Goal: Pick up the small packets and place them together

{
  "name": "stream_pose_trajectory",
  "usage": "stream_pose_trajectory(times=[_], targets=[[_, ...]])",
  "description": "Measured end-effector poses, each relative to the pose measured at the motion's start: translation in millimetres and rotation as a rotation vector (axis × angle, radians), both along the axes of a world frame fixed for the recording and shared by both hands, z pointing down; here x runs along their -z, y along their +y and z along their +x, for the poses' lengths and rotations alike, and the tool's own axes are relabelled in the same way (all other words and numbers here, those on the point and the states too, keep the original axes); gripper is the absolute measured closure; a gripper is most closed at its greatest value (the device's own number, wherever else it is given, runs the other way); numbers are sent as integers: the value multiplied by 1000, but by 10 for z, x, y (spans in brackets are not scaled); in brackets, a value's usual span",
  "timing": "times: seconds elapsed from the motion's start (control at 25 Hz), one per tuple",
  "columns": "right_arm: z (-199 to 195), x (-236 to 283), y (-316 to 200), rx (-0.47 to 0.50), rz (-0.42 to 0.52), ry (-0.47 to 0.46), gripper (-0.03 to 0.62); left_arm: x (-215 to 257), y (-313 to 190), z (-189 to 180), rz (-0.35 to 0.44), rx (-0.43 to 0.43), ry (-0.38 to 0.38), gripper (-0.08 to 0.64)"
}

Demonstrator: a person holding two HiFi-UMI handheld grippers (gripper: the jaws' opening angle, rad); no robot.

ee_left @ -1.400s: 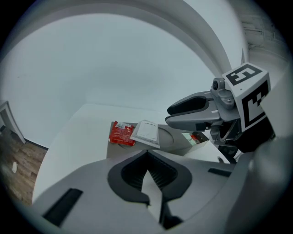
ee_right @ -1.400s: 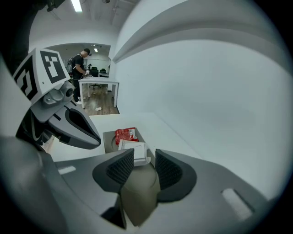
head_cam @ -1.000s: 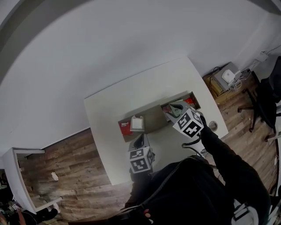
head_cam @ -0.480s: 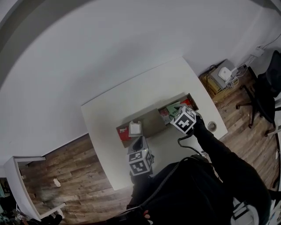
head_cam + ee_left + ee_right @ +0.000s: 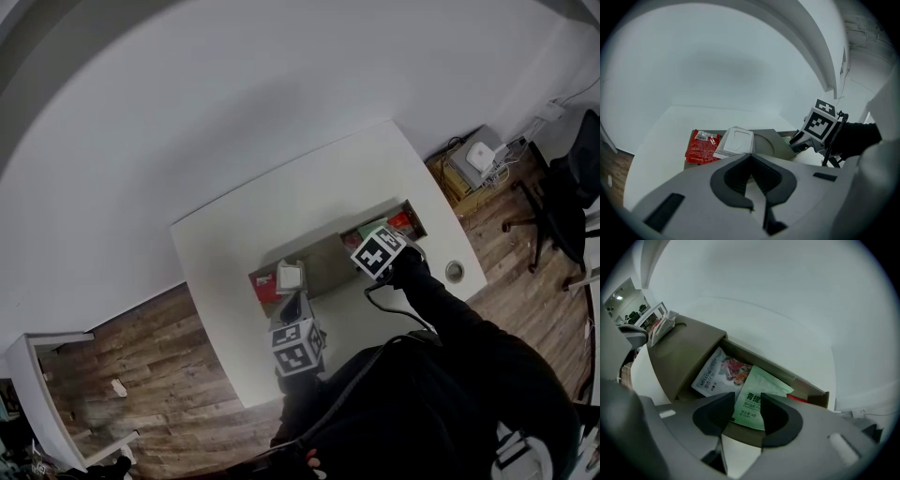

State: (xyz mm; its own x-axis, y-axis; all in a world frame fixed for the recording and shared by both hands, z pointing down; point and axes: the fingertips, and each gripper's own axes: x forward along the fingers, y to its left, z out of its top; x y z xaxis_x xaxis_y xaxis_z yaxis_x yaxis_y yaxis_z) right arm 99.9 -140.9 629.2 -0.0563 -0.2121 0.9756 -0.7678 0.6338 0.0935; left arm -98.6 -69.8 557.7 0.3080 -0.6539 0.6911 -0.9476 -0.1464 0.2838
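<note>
A grey-brown tray [image 5: 323, 261] lies on the white table [image 5: 244, 225]. At its left end rest a red packet [image 5: 701, 146] and a white packet [image 5: 736, 141]. Just short of them hovers my left gripper [image 5: 751, 157], shut and empty. My right gripper [image 5: 747, 399] points steeply down over the tray's right compartment, where a green packet [image 5: 761, 397] lies beside a white flowered packet [image 5: 719, 373] and a red one [image 5: 799, 399]. Its jaws have just been opening. The green packet shows in the gap, lying in the tray below them, and the pads do not press on it.
A round hole [image 5: 455, 272] sits in the table near the right edge. On the wood floor stand a box of devices with cables [image 5: 473, 164], a dark office chair [image 5: 572, 216] and a white shelf [image 5: 28, 394]. A white wall rises behind the table.
My right gripper came down and to the left over the tray's right compartment. The pale packet that showed at its tip is now hidden under its cube. The left gripper stayed put.
</note>
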Motion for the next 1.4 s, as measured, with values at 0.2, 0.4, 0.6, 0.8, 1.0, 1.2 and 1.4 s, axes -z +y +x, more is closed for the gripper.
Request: stream_pose_trajectory(times=[0.2,0.4,0.6,0.8,1.0,1.2,1.4], targets=[[80,-56,-23,-27,-20,58,430,-8,-13,-18,-1,-2,-3,560],[140,-70,-19,-52,-30,64,434,-14,-16,-5,-2,-8,-2,560],[350,-119,-39,-92,-17,121,554,-18,-9,-25,-3,-6,-5,560],[423,-93,-64,-111,-7,82,565,-17,-11,-29,-2,-5,-4,560],[433,-30,-69,-120,14,52,581,-13,-7,-12,-1,-8,-10,560],[459,57,-72,-114,39,32,591,-19,-10,-27,-1,-5,-12,559],[485,170,-74,-98,75,18,592,-15,-10,-29,1,-4,-11,560]])
